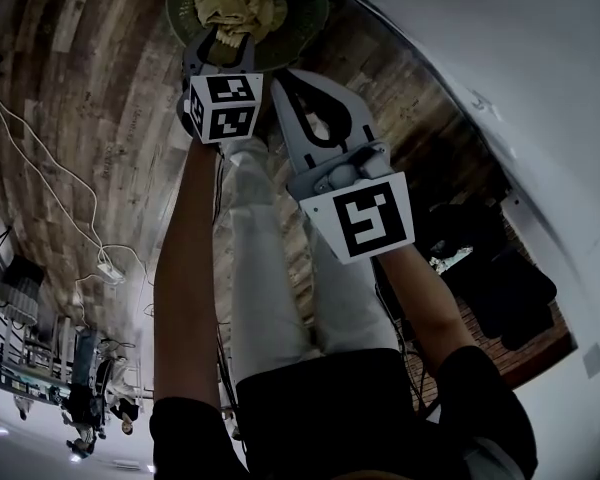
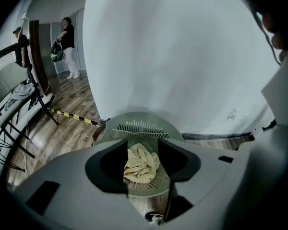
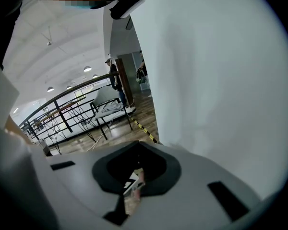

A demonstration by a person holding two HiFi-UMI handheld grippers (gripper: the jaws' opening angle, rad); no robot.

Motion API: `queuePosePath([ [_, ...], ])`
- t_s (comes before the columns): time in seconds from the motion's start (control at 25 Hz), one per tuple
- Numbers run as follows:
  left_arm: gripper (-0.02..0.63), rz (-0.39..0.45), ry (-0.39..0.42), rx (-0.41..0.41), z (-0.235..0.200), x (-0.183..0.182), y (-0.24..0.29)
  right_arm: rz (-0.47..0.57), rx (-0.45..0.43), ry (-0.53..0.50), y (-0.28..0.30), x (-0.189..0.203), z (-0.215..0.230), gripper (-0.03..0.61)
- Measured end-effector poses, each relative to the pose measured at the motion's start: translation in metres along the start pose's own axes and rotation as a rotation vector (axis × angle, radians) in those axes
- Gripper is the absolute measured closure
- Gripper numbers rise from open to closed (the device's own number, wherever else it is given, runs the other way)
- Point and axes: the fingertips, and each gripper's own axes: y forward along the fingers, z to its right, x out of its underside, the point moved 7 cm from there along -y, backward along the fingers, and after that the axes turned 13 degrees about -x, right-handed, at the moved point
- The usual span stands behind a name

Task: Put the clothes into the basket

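Surrounding basket (image 1: 305,18): plank floor (image 1: 90,98), white wall (image 1: 500,38)

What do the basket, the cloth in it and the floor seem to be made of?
Basket: probably plastic, green and matt; its wall has moulded slots.
Cloth: soft yellowish fabric, crumpled into folds; the fibre is unclear.
Floor: wood or wood-look planks, with visible grain and seams between planks.

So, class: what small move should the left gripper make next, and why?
Probably lift the left gripper clear of the basket: its jaws stand apart, and the yellow cloth already lies inside, not gripped.
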Motion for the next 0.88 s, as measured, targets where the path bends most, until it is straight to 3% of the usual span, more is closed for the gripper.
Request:
queuePosePath([
  [0.16,0.472,0.059,-0.04,-0.023,0.0,-0.01,-0.022,-0.002,0.0,-0.009,-0.004,-0.002,-0.002,0.568],
  [0.28,0.566,0.123,-0.035,-0.054,0.003,-0.023,-0.043,-0.003,0.002,-0.019,-0.008,-0.006,-0.003,0.568],
  [0.48,0.596,0.191,-0.065,-0.037,0.014,-0.043,-0.079,0.016,-0.006,-0.028,-0.021,-0.015,-0.008,0.568],
  [0.68,0.601,0.245,-0.148,0.001,0.02,-0.063,-0.123,0.029,-0.009,-0.037,-0.037,-0.023,-0.015,0.568],
  [0.88,0.601,0.306,-0.292,0.028,0.021,-0.08,-0.183,0.05,-0.007,-0.01,-0.063,-0.038,-0.028,0.568],
])
